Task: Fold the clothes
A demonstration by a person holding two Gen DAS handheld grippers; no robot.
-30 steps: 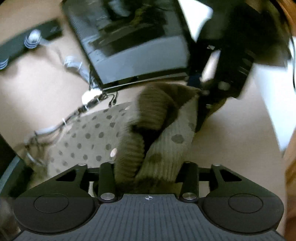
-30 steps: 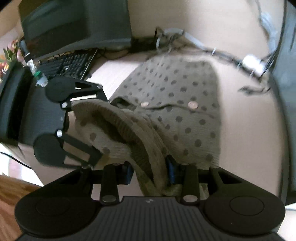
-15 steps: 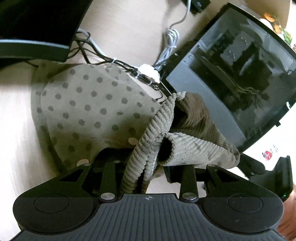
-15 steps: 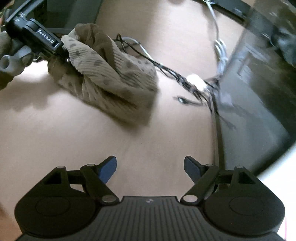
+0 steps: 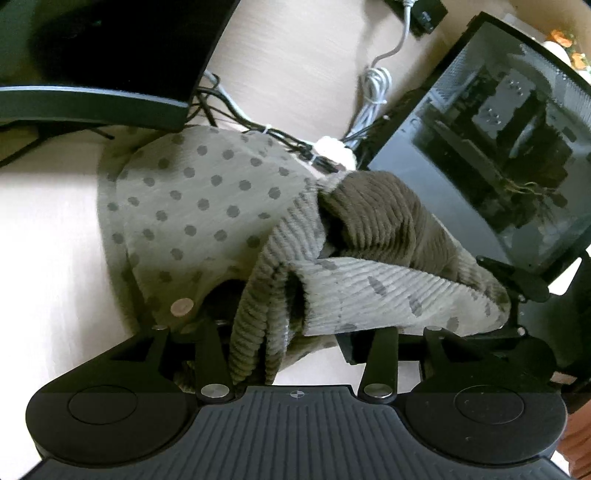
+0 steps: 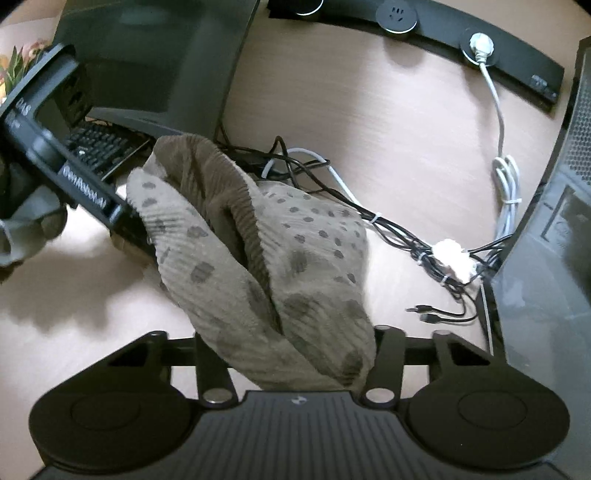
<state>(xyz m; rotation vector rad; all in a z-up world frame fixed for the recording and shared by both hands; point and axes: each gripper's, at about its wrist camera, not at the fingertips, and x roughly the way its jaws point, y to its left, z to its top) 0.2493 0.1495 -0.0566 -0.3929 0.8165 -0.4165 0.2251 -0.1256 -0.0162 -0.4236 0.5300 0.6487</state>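
Two hand-held grippers hold one garment above a desk. The olive-green knitted cardigan with dark polka dots lies partly spread on the pale wood-grain desk top; its near edge is raised and bunched into ribbed folds. In the left wrist view the left gripper is closed on a thick ribbed fold at 6 o'clock, its fingers drawn close with knit packed between them. In the right wrist view the right gripper is likewise closed on a bundle of the same knit at 6 o'clock, and the left tool shows at 9 o'clock, gripping the cloth's far end. A round pale button shows at 7 o'clock in the left view.

Hazards, as a judgement: the black and white bundled cables run just beside the spread cloth toward 3 o'clock, and a dragged hem could snag them. The thick, springy knit may slip from a pinch that holds several layers, or settle into an uneven fold. The two grips sit close together, so the slack between them may twist.

Surroundings: a dark monitor on its stand occupies 11 o'clock, with a black keyboard beneath it at 9 o'clock. A glass-sided black computer case stands at 2 o'clock in the left view. A long black power strip holding a white plug crosses 1 o'clock. The free desk area is narrow.
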